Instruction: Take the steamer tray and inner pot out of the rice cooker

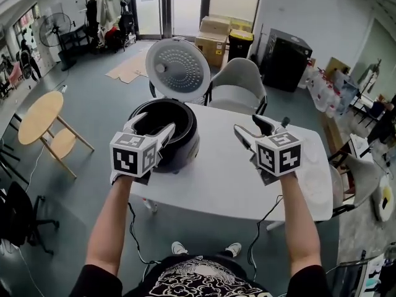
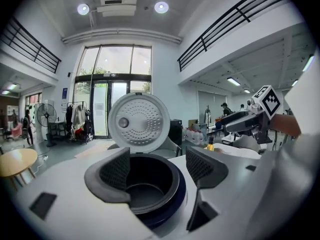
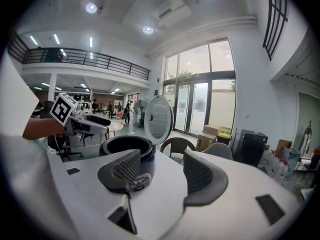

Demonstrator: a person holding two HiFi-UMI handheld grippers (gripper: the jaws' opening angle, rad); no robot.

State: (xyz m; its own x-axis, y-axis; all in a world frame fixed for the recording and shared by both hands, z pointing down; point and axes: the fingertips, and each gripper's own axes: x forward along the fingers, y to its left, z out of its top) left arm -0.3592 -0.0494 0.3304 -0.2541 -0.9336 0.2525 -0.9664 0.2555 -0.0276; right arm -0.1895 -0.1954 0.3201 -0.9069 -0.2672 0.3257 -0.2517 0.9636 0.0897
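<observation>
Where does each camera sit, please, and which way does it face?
Head view: on the person's head, steeply down at table, rice cooker; forearms, left gripper, right gripper show.
Left gripper view: on that gripper, facing into the cooker; own open jaws show.
Right gripper view: on that gripper, facing across the table; own open jaws show.
All share the open cooker.

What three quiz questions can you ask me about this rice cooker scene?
1. True or false: the lid of the rice cooker stands open.
2. What does the right gripper hold?
3. Which is nearest the rice cooker? A: the left gripper. B: the right gripper. C: neither, both are equally near.

Key: 1 true. 2 nothing, its jaws are apart and empty. 3 A.
</observation>
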